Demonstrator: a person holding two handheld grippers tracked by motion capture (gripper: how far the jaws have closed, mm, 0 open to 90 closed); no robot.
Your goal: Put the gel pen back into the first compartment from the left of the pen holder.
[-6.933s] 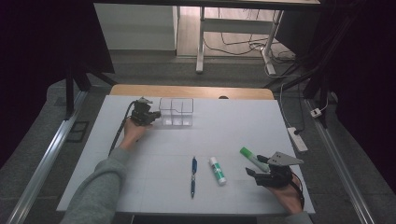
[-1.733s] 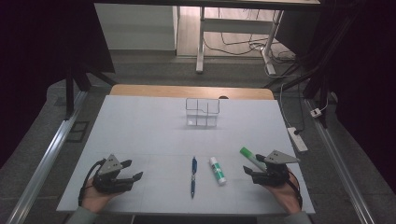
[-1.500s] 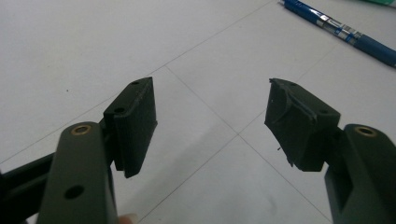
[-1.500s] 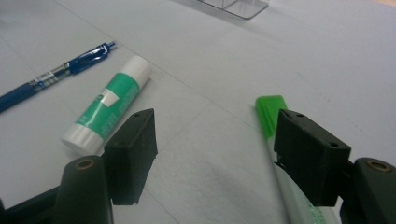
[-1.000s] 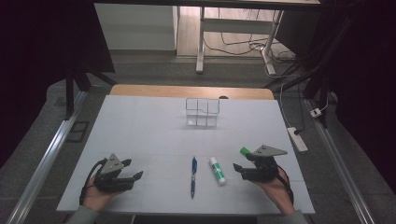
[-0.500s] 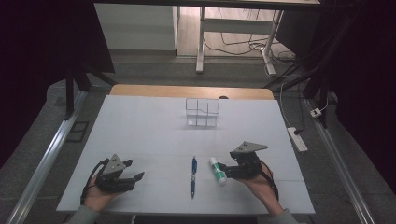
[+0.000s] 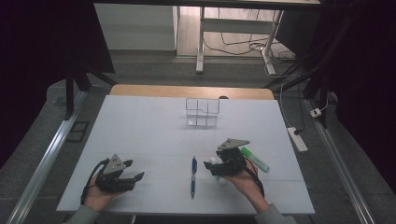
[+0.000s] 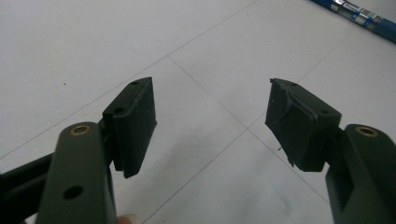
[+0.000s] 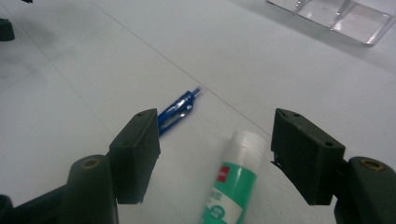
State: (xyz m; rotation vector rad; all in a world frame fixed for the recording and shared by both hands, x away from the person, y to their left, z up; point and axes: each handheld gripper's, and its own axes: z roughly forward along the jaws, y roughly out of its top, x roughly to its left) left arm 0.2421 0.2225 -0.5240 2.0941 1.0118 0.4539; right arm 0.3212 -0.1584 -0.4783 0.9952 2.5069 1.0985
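Glue stick (image 9: 235,186), green and white with a white cap, lies flat on the white surface (image 7: 140,135) between the spread fingers (image 9: 135,149) of the right gripper (image 7: 218,169), which hangs over it without touching. A blue pen (image 7: 193,174) lies just beside it at nine o'clock and a green highlighter (image 7: 255,159) at three o'clock. The clear organizer tray (image 7: 202,111) stands well apart at twelve o'clock, with nothing visible in it. The left gripper (image 7: 131,178) rests at far nine o'clock, fingers spread, holding nothing. By my judgement the work is barely begun: no item is grasped, and all three remain to be moved.
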